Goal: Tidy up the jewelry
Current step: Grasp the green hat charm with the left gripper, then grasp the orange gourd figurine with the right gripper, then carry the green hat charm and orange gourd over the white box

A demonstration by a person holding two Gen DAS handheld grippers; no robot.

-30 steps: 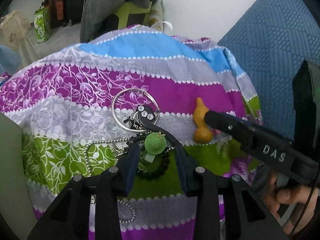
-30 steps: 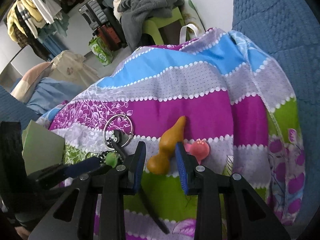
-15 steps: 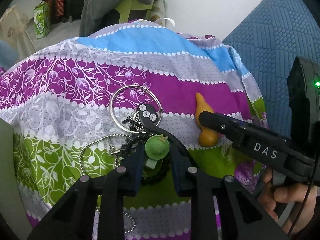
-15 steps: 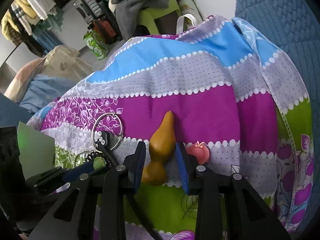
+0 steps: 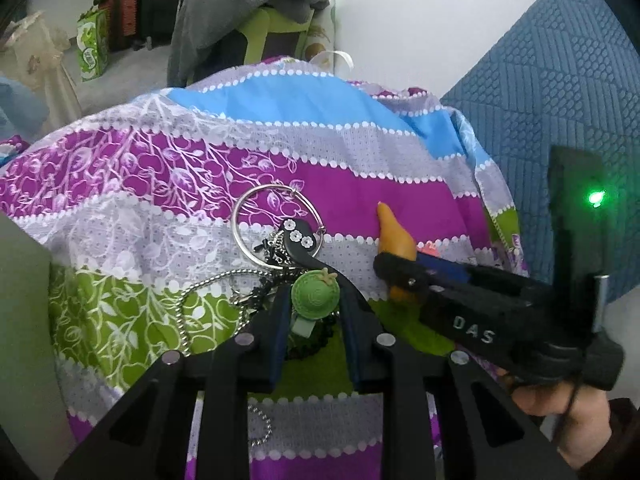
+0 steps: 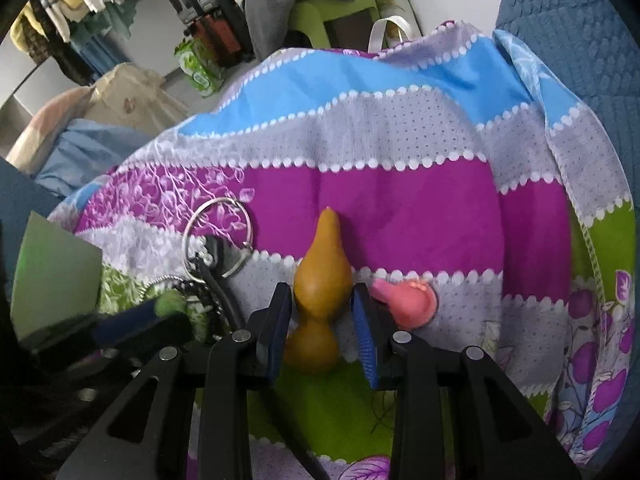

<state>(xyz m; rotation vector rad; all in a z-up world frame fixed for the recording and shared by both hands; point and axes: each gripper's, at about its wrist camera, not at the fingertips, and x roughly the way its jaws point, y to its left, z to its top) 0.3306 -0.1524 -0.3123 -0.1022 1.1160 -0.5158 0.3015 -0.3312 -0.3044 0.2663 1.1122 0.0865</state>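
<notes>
A green round clip lies on a pile of jewelry with a silver hoop, a black flowered hair piece, a ball chain and black beads. My left gripper is open, its pads on either side of the green clip. An orange gourd charm lies on the striped cloth. My right gripper is open, its pads close on both sides of the gourd. A pink clip lies just right of the right gripper's fingers.
The striped floral cloth covers a rounded surface. A blue quilted sofa is at the right. A grey-green box edge stands at the left. A green stool with grey clothes stands behind.
Both grippers have moved forward and down. The left one has narrowed around the green clip; the right one now straddles the gourd.
</notes>
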